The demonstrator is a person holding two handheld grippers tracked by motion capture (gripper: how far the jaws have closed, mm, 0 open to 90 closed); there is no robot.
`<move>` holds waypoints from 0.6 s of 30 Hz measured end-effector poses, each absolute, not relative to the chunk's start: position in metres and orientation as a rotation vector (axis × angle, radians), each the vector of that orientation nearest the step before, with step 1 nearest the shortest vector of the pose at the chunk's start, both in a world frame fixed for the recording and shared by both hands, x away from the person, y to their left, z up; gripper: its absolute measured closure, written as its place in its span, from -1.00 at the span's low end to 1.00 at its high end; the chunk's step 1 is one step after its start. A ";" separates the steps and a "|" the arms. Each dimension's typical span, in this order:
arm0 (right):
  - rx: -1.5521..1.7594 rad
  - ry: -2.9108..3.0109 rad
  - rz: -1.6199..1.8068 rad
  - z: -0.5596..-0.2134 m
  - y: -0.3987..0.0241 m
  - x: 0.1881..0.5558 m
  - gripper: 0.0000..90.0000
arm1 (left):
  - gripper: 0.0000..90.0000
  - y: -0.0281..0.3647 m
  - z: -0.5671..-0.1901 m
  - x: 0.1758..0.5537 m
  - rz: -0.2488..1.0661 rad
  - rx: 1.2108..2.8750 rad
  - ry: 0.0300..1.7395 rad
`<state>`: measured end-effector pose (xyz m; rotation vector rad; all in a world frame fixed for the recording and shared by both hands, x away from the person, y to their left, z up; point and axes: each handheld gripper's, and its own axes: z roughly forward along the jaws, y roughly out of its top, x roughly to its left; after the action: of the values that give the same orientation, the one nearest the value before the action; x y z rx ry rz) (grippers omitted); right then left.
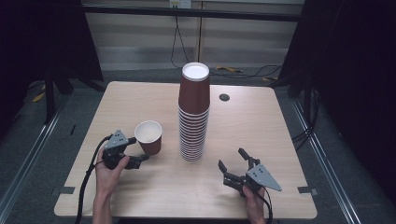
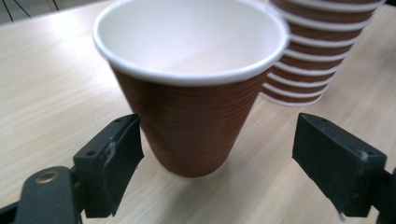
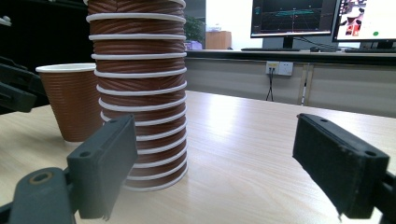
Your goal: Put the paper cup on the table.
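Observation:
A single brown ribbed paper cup [image 1: 148,136] with a white inside stands upright on the wooden table [image 1: 261,126], left of a tall stack of the same cups [image 1: 194,116]. My left gripper [image 1: 138,149] lies level at the cup's near left side, open. In the left gripper view the cup [image 2: 191,93] sits between the jaws of the left gripper [image 2: 219,135]; one pad is at its wall and the other stands well clear, with the stack [image 2: 317,60] behind. My right gripper [image 1: 231,157] rests open near the front right, nothing between its jaws. Its own view shows the right gripper [image 3: 215,135] facing the stack [image 3: 137,93] and cup [image 3: 70,100].
A dark round hole [image 1: 224,97] sits in the table behind the stack on the right. Black frame posts and floor cables surround the table. Monitors [image 3: 289,18] stand on a far desk. The left gripper [image 3: 14,88] shows dark at the right gripper view's left edge.

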<state>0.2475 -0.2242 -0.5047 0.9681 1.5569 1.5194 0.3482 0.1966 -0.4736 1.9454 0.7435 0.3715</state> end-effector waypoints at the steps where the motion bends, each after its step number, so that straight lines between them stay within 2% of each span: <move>1: 0.968 1.557 1.519 -0.505 -0.224 0.247 -0.70 | -0.65 0.197 -0.472 0.346 0.373 1.932 0.739; 8: 0.968 1.557 1.519 -0.505 -0.224 0.247 -0.70 | -0.65 0.197 -0.466 0.327 0.392 1.816 0.716; 11: 0.968 1.556 1.518 -0.505 -0.224 0.247 -0.70 | -0.65 0.196 -0.469 0.320 0.437 1.816 0.742; 18: 0.969 1.557 1.518 -0.505 -0.224 0.247 -0.70 | -0.65 0.182 -0.478 0.304 0.456 1.800 0.695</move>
<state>0.2473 -0.2241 -0.5047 0.9687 1.5569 1.5180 0.3039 0.1823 -0.4777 1.8000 0.6948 0.4561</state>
